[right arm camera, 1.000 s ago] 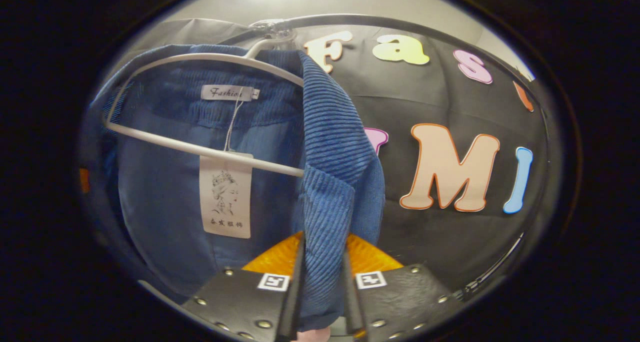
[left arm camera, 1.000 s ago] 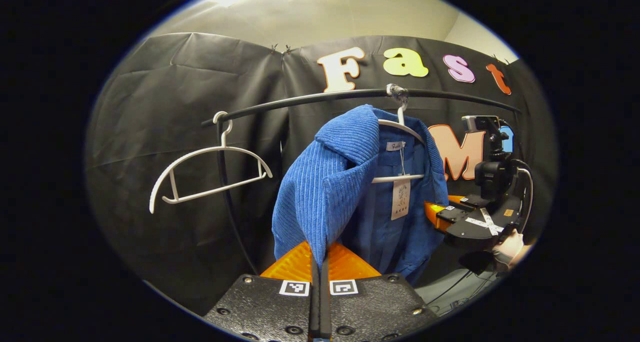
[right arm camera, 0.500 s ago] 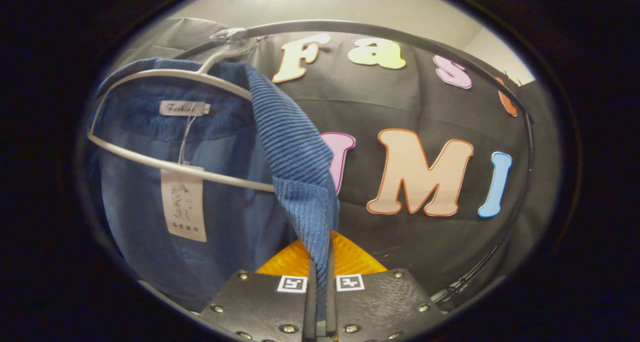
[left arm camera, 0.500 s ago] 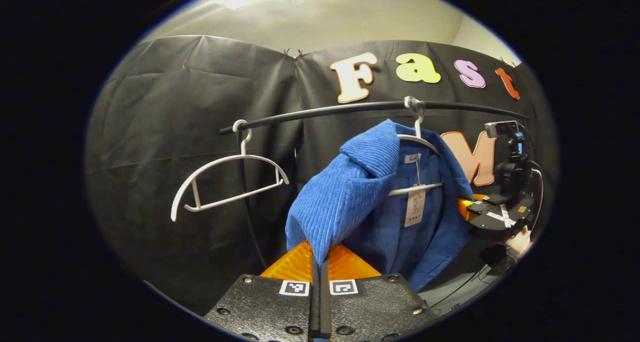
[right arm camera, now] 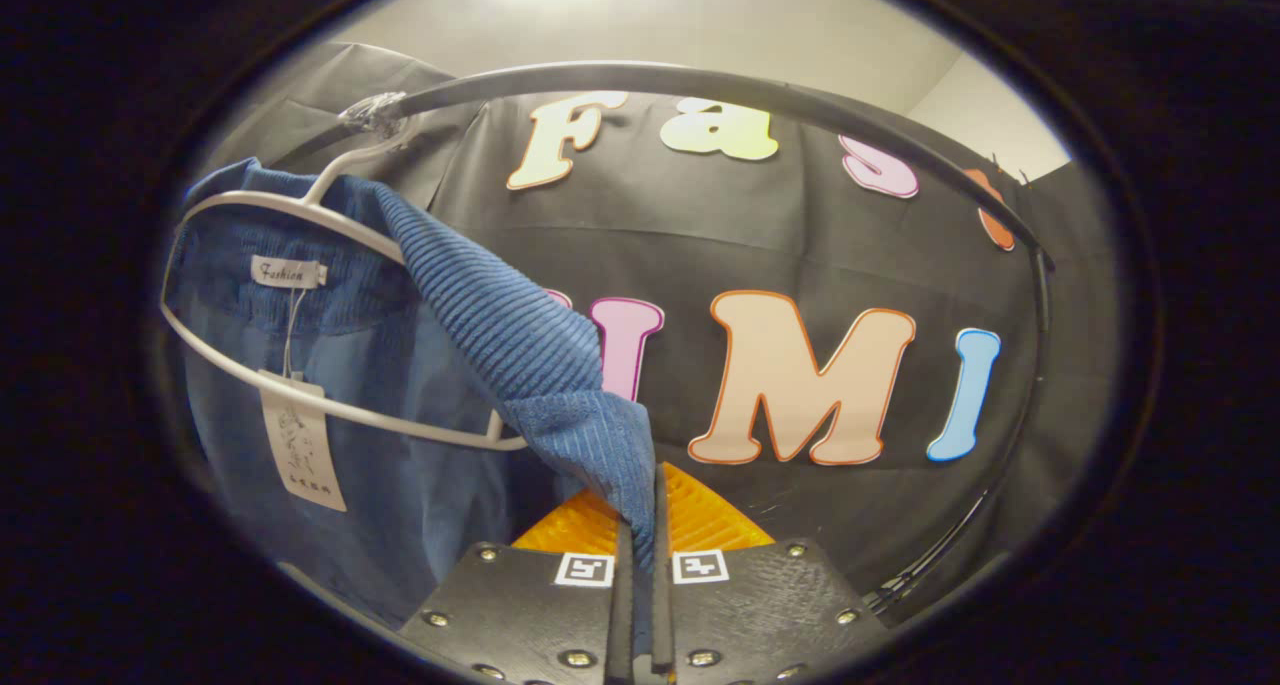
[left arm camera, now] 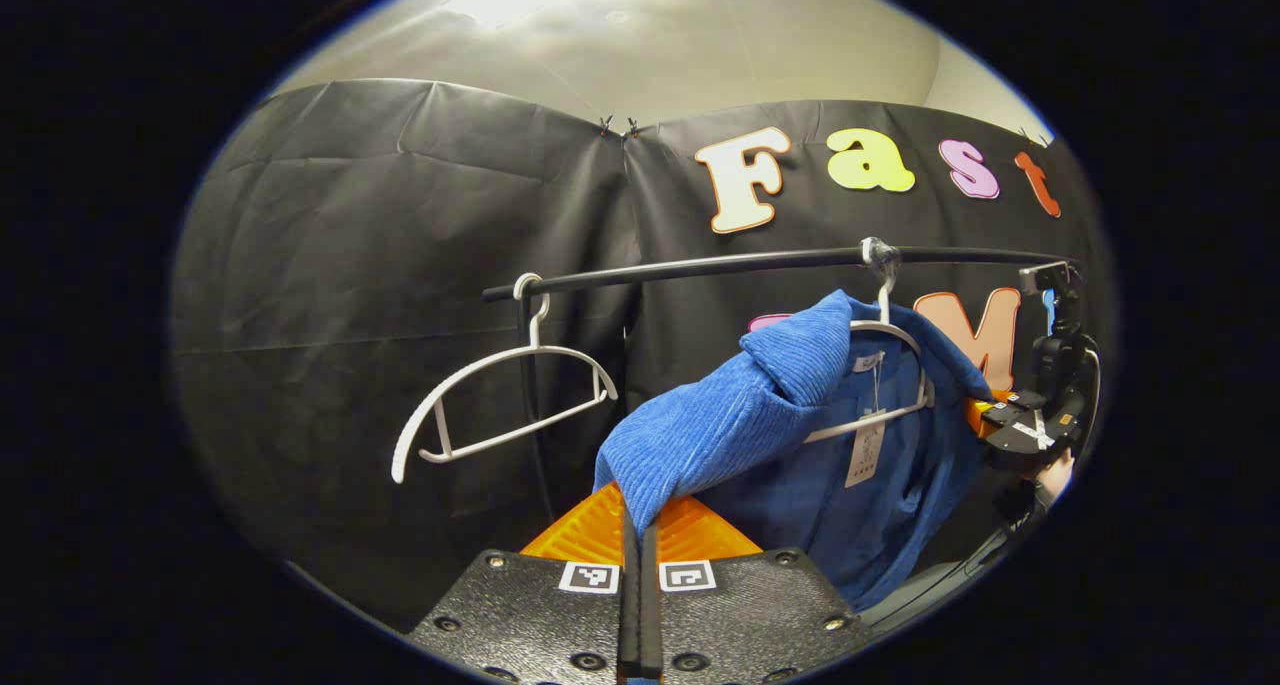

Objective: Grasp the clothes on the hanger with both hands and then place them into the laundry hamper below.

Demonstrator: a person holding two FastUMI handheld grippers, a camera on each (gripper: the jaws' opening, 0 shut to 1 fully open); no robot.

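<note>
A blue corduroy jacket (left arm camera: 760, 415), ribbed on the outside and smoother on the inside, is hanging from a thin white hanger (left arm camera: 880, 375) hooked over a curved black rail (left arm camera: 740, 262). Its two front edges are being drawn outward, one toward each camera. In the left gripper view, the left gripper (left arm camera: 637, 555) is pinching a folded edge of the corduroy, its jaws pressed nearly together on the cloth. In the right gripper view, the right gripper (right arm camera: 637, 565) is clamping the opposite front edge (right arm camera: 590, 445) between both fingers in the same way. That view is also looking into the jacket (right arm camera: 400, 405), where a small woven neck label (right arm camera: 288, 271) and a pale paper tag (right arm camera: 305, 450) on a string are hanging behind the hanger's crossbar (right arm camera: 330, 405). The left gripper view is showing a second, bare white hanger (left arm camera: 500, 395) hanging further along the rail, tilted, and the right gripper (left arm camera: 985, 413) far off at the jacket's other side, with a hand (left arm camera: 1050, 475) holding it.
</note>
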